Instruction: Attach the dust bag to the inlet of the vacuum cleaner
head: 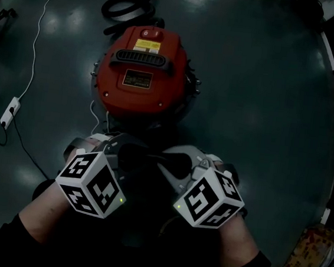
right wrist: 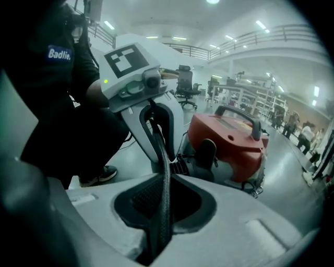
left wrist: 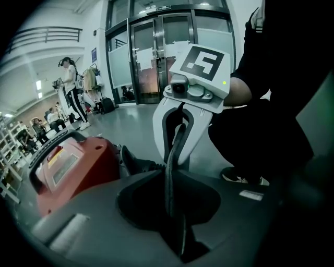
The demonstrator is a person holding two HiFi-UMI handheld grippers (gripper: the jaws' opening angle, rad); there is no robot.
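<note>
head view, gripper views. the red vacuum cleaner (head: 144, 68) stands upright on the dark glossy floor (head: 265, 99). its black carry handle (head: 145, 58) lies across the top, and a black hose (head: 130, 1) is coiled on the floor behind it. the person crouches on the near side of the machine, a gripper in each hand, the two tools pointing inward at each other and downward.

the left gripper (left wrist: 177, 232) has its jaws pressed onto a thin dark edge of the dust bag (left wrist: 172, 177), which stands upright in the narrow slot between them. the right gripper (right wrist: 156, 229) pinches the same dark bag edge from the opposite side, with mesh-textured fabric showing just behind the strip. each gripper view shows the other tool straight ahead with the bag edge running up into it.

from above, the dust bag reads only as a dark shape stretched between the two sets of jaws, just in front of the vacuum cleaner's near side. whether it touches the machine cannot be told.

a dark stub (right wrist: 206, 151) projects from the vacuum cleaner's body toward the grippers, its detail too dim to make out. left of the machine a white cable (head: 37, 39) runs to a white power strip (head: 10, 112) on the floor.
</note>
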